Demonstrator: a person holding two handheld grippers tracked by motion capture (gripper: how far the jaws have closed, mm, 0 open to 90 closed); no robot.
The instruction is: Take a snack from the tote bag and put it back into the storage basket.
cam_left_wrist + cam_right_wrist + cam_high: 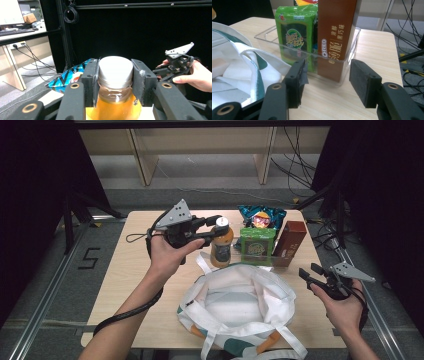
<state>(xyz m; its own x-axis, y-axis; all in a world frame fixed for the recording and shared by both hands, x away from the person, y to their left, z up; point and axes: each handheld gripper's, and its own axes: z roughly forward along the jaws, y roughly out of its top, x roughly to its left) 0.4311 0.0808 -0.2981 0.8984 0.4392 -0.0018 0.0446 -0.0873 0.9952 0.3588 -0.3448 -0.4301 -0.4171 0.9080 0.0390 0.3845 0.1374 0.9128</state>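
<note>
**Orange bottle clamped at its cap, bag open below**

Orange liquid fills the bottle (221,245), a round, clear-walled thing with a smooth pale cap. It stands upright on the wooden table (125,275), just behind the bag's rim and just left of the tray. The left gripper (212,227) comes in from the left, level with the cap, and its two flat black pads (90,80) press on the cap and neck from either side; the left gripper view shows the pads tight against the cap's ribbed skirt. A grey three-cornered plate sits on top of that gripper, and a black cable trails back along the forearm.

In the middle, nearest the person, lies the bag (240,310), soft white cloth with green trim and orange patches, its mouth gaping and its straps slack on the table.

Behind it a clear plastic tray (277,41), straight-walled, holds a glossy green packet (257,245) and a tall brown carton (290,242), both upright and side by side. A crinkled blue foil pouch (262,215) sits behind the packet.

At the right edge of the table the right gripper (310,275) hovers low, its block-shaped jaws apart with nothing between them, pointed toward the tray and well apart from the bottle.
</note>
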